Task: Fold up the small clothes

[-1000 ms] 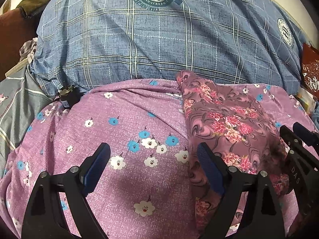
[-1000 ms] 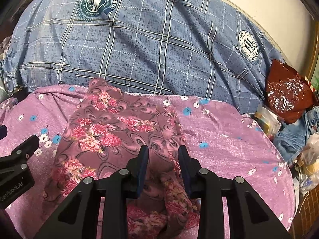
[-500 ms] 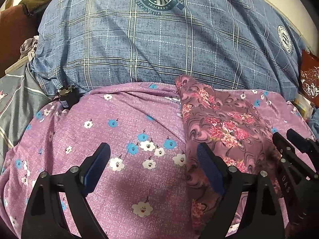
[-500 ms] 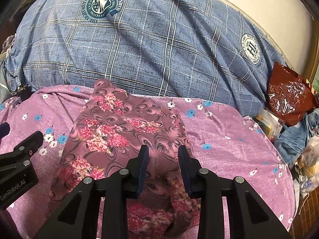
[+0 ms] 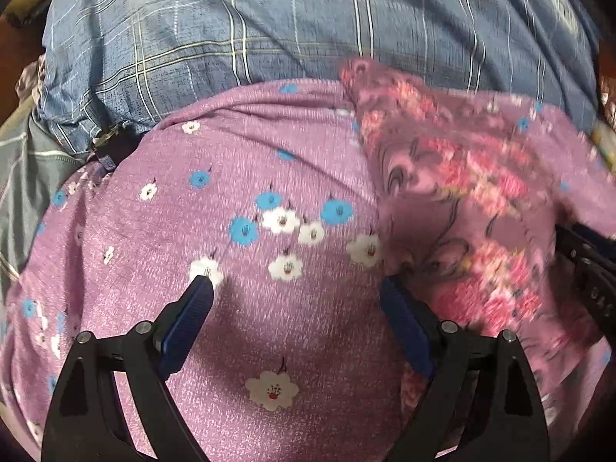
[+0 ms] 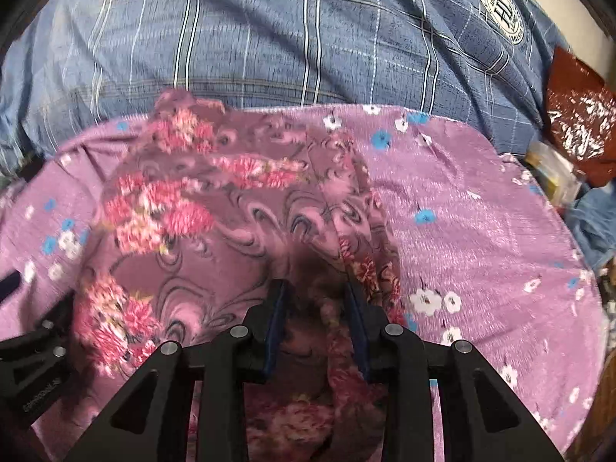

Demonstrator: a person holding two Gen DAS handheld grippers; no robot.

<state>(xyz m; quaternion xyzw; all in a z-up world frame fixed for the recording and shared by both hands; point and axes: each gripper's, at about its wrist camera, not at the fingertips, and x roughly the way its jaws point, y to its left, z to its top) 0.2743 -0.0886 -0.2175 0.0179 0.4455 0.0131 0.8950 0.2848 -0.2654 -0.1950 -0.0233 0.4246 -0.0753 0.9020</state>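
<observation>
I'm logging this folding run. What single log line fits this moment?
task: fold small clothes | floral garment: on purple sheet | right gripper: shut on floral garment | left gripper: open, empty, over sheet

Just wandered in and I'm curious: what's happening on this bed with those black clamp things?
A person is folding a small mauve garment with pink flowers, lying on a purple sheet with blue and white flowers in front of a blue plaid quilt. The right gripper is low over the garment, jaws partly closed around a bunched fold; whether it is pinched is unclear. The left gripper is wide open over bare sheet beside the garment's edge.
</observation>
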